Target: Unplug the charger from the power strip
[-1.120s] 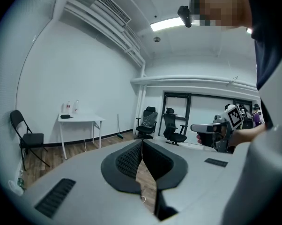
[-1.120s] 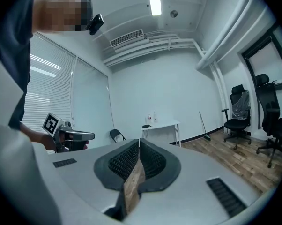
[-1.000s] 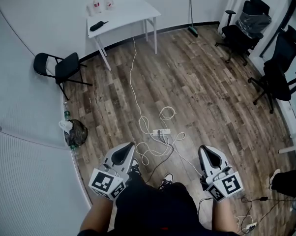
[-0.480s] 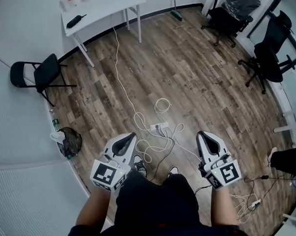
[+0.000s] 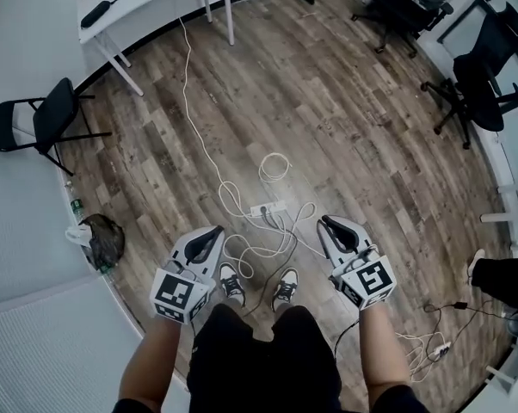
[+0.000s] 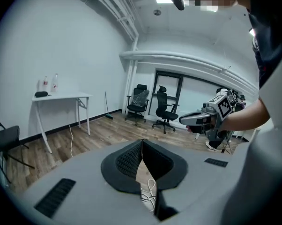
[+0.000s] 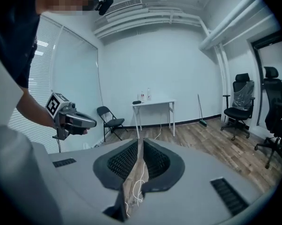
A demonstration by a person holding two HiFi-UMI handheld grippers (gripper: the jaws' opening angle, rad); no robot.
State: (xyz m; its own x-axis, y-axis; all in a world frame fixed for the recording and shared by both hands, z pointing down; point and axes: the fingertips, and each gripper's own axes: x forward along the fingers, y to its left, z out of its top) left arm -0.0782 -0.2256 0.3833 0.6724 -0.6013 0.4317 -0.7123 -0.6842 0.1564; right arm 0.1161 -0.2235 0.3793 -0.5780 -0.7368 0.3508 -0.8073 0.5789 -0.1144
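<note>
Approach step, judged: left claw (image 5: 214, 233) and right claw (image 5: 329, 224), both closed and empty, hover at seven and five o'clock of the power strip (image 5: 267, 208) on the floor (image 5: 371, 144); next, one must open and descend onto the strip's charger, too small to single out here.

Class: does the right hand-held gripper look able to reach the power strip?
Probably yes: only loose cables lie between the right hand-held gripper and the power strip on the floor.
</note>
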